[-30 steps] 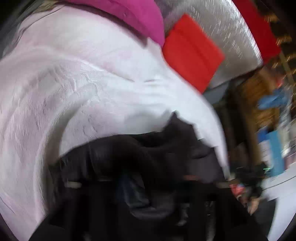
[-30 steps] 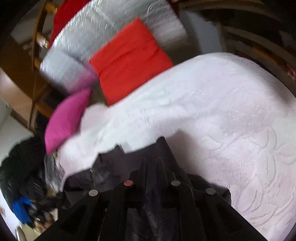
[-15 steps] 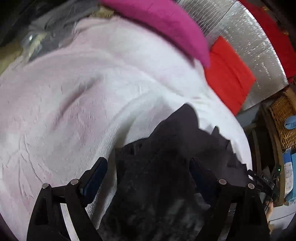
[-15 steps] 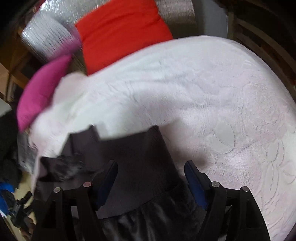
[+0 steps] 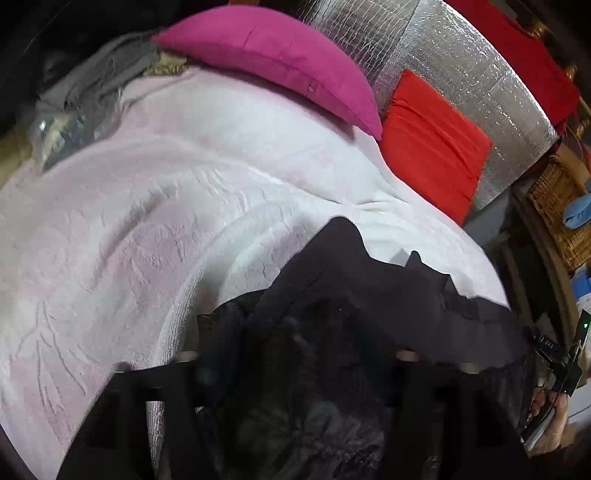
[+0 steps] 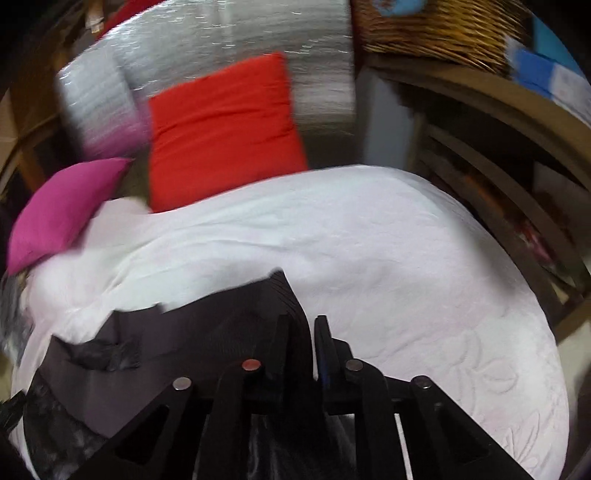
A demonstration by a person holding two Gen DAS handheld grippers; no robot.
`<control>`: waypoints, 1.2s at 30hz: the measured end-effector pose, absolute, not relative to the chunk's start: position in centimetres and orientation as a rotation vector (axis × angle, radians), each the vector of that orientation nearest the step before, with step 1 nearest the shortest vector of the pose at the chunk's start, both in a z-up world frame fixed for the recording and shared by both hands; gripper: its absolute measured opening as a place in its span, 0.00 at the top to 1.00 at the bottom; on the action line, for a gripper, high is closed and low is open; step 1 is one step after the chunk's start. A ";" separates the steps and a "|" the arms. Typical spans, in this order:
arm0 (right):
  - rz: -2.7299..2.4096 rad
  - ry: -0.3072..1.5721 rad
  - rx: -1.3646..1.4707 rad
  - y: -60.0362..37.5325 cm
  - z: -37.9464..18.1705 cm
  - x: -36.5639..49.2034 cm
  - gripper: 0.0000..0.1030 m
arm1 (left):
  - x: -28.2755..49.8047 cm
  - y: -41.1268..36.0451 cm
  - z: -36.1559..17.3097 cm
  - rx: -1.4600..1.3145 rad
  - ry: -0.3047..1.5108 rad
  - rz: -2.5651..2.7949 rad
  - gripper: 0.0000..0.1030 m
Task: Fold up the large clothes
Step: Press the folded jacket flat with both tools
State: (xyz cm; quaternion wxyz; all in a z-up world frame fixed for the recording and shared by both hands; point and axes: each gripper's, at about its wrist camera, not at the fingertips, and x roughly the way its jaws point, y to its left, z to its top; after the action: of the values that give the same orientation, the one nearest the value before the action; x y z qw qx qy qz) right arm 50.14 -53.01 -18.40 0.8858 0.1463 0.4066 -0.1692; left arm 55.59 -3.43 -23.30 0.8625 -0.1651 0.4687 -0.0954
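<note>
A dark, nearly black garment (image 5: 388,295) lies crumpled at the near edge of a pale pink textured bedspread (image 5: 147,229). In the left wrist view my left gripper (image 5: 295,354) sits low with its fingers (image 5: 184,398) wide apart. Its jaws are closing, and dark cloth is bunched between them and draped over the tips. In the right wrist view the same garment (image 6: 192,343) spreads to the left over the bedspread (image 6: 406,266). My right gripper (image 6: 308,325) is shut on its ribbed edge, which stands up at the fingertips.
A magenta pillow (image 5: 280,62) and a red cushion (image 5: 432,144) lean at the head of the bed against a silver foil mat (image 5: 461,77). Grey cloth (image 5: 96,77) is piled far left. A wicker basket (image 6: 443,26) and wooden shelves (image 6: 498,166) stand to the right.
The right jaws stood wide around the garment's edge half a second ago and have now shut on it. The left fingers, bare then, are now covered by dark cloth. Both views have swung.
</note>
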 end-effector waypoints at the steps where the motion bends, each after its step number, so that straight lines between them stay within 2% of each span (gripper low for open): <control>1: -0.420 0.865 0.293 -53.8 -19.7 50.2 0.93 | 55.6 -3.9 -23.6 -0.318 0.988 -0.180 0.23; 3: -0.447 0.911 0.339 -55.2 -21.9 50.4 0.93 | 55.6 -4.9 -24.4 -0.236 1.021 -0.142 0.23; 6: -0.335 0.924 0.605 -57.3 -24.1 49.0 0.92 | 55.5 -6.0 -25.5 -0.127 1.048 -0.111 0.24; 8: -0.278 0.866 0.672 -57.4 -23.0 47.5 0.91 | 55.1 -6.1 -25.0 -0.110 1.025 -0.104 0.28; 12: -0.190 0.801 0.650 -55.7 -19.5 44.4 0.91 | 54.0 -5.1 -23.2 -0.173 0.995 -0.113 0.28; 15: -0.120 0.766 0.614 -53.3 -17.2 41.6 0.84 | 52.1 -4.7 -21.3 -0.208 0.960 -0.124 0.28; 16: -0.095 0.758 0.600 -52.2 -16.8 40.5 0.74 | 51.3 -4.8 -20.7 -0.205 0.940 -0.130 0.28; 19: -0.031 0.732 0.578 -48.7 -16.2 37.4 0.12 | 47.5 -5.5 -18.8 -0.143 0.860 -0.145 0.27; 21: -0.011 0.658 0.582 -46.7 -16.1 34.6 0.11 | 45.8 -5.8 -18.7 -0.106 0.842 -0.149 0.26; 25: -0.035 0.681 0.513 -42.6 -17.3 32.2 0.14 | 42.1 -6.7 -20.1 -0.005 0.850 -0.144 0.26; 28: -0.070 0.701 0.449 -41.0 -17.8 31.4 0.26 | 40.7 -7.3 -22.1 0.050 0.890 -0.143 0.26; 29: -0.082 0.710 0.452 -40.7 -18.2 31.3 0.27 | 40.9 -7.4 -22.7 0.068 0.905 -0.135 0.26; 36: -0.140 0.890 0.465 -41.4 -23.3 33.4 0.28 | 41.6 -7.6 -24.3 0.098 0.920 -0.088 0.25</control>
State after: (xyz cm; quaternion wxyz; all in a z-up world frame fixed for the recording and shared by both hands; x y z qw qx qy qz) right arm 33.44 -41.44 -23.33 0.8742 0.2227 0.4262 -0.0669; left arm 41.59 -7.64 -24.33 0.8939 0.0472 0.4437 -0.0426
